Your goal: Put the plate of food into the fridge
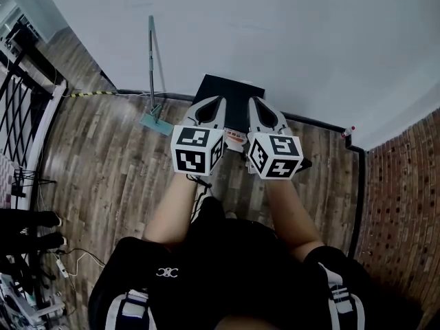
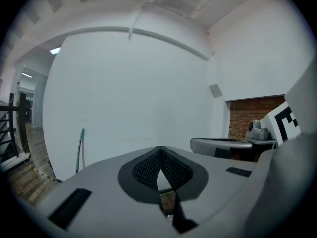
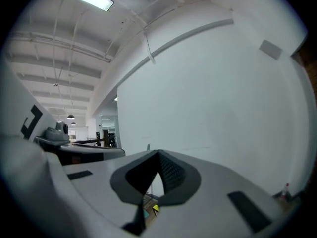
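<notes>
I hold both grippers side by side at chest height, pointing at a white wall. In the head view the left gripper (image 1: pixel 218 103) and the right gripper (image 1: pixel 256 103) hang over a black box-like unit (image 1: pixel 230 91) that stands against the wall. Between them, lower down, shows a small light thing with red and orange bits (image 1: pixel 235 138); I cannot tell what it is. The left gripper (image 2: pixel 160 151) has its jaws together at the tip with nothing in them. The right gripper (image 3: pixel 158 155) is also shut and empty; yellow and blue specks show through the gap beneath it.
A long-handled mop (image 1: pixel 151 74) leans on the wall left of the black unit. The floor is wood plank (image 1: pixel 110 163). A black railing (image 1: pixel 24 102) runs at far left, and a brick wall (image 1: pixel 405 205) stands at right. Cables lie on the floor at lower left (image 1: pixel 65 260).
</notes>
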